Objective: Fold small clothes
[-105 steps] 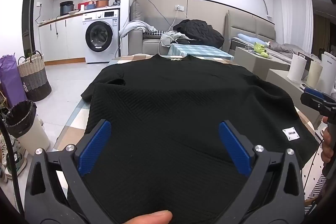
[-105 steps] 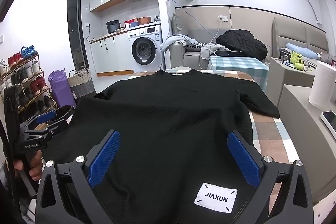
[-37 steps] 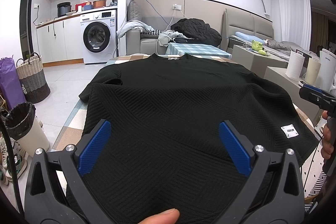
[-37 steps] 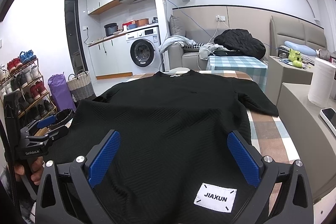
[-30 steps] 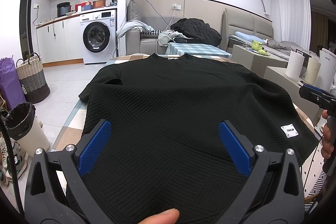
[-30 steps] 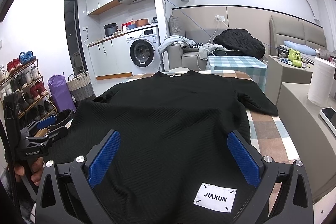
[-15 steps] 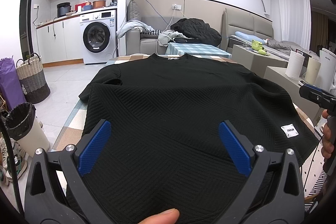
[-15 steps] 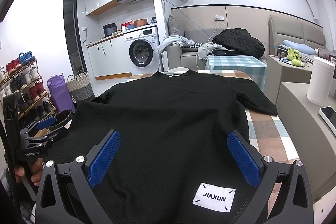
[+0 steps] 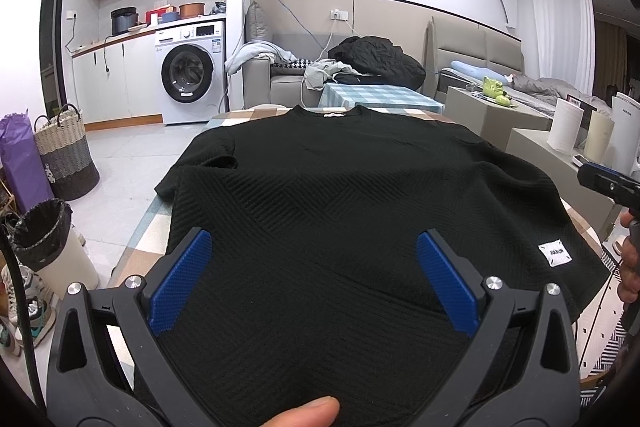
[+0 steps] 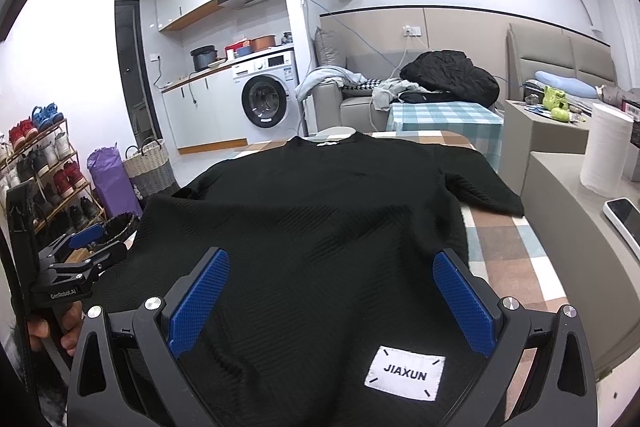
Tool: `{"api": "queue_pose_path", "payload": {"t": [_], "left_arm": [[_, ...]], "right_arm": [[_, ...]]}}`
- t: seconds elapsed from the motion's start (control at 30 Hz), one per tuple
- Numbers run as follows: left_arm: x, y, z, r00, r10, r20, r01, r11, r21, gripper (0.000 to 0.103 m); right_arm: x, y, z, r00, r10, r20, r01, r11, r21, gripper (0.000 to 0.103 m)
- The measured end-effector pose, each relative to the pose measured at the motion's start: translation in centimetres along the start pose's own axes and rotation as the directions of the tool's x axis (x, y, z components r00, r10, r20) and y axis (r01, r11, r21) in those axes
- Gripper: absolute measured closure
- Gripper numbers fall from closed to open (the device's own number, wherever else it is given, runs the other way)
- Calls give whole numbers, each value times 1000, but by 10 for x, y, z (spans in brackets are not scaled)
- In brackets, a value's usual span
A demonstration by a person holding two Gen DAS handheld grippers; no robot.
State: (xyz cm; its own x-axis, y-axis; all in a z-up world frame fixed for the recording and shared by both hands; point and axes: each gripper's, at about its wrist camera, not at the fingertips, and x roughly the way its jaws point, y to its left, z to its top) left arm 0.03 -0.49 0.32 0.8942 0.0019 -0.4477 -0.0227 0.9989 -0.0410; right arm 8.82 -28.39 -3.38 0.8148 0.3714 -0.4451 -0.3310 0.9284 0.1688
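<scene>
Left gripper [image 9: 314, 267] and right gripper [image 10: 328, 287] both spread wide, gripping nothing, above the hem of the black shirt [image 9: 340, 195], which lies flat on the checked table [image 10: 508, 239]. Label [image 10: 405, 373] reads JIAXUN only in the right view.

Left gripper [image 9: 314, 277]: matte black, ribbed frame; two fingers faced with textured blue pads [image 9: 182, 283]; silver screw heads on each finger base. A bare thumb tip [image 9: 306, 411] shows at the lower edge.

Right gripper [image 10: 328, 303]: same black frame, blue pads [image 10: 464, 307], silver screws. Seen from the side, the left gripper's body bears white lettering "GenRobot.AI", gripped by a bare-skinned left hand [image 10: 60, 327].
</scene>
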Motion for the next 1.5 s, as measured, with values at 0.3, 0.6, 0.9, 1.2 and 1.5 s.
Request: {"api": "queue_pose_path", "payload": {"t": [0.3, 0.6, 0.9, 1.2, 1.5], "left_arm": [[-1, 12, 23, 999, 20, 40, -19, 1000, -15, 1], [16, 30, 43, 998, 57, 31, -56, 998, -41, 1], [53, 39, 71, 998, 55, 13, -54, 997, -54, 1], [115, 46, 100, 996, 62, -59, -65, 996, -63, 1], [189, 63, 104, 983, 70, -171, -85, 993, -83, 31]], "right_arm": [[-5, -20, 16, 1000, -27, -7, 27, 995, 94, 0], [8, -30, 33, 996, -57, -63, 66, 984, 164, 0], [32, -44, 62, 991, -2, -132, 35, 969, 244, 15], [78, -111, 81, 978, -27, -208, 122, 879, 460, 15], [134, -217, 58, 941, -46, -337, 279, 671, 687, 23]]}}
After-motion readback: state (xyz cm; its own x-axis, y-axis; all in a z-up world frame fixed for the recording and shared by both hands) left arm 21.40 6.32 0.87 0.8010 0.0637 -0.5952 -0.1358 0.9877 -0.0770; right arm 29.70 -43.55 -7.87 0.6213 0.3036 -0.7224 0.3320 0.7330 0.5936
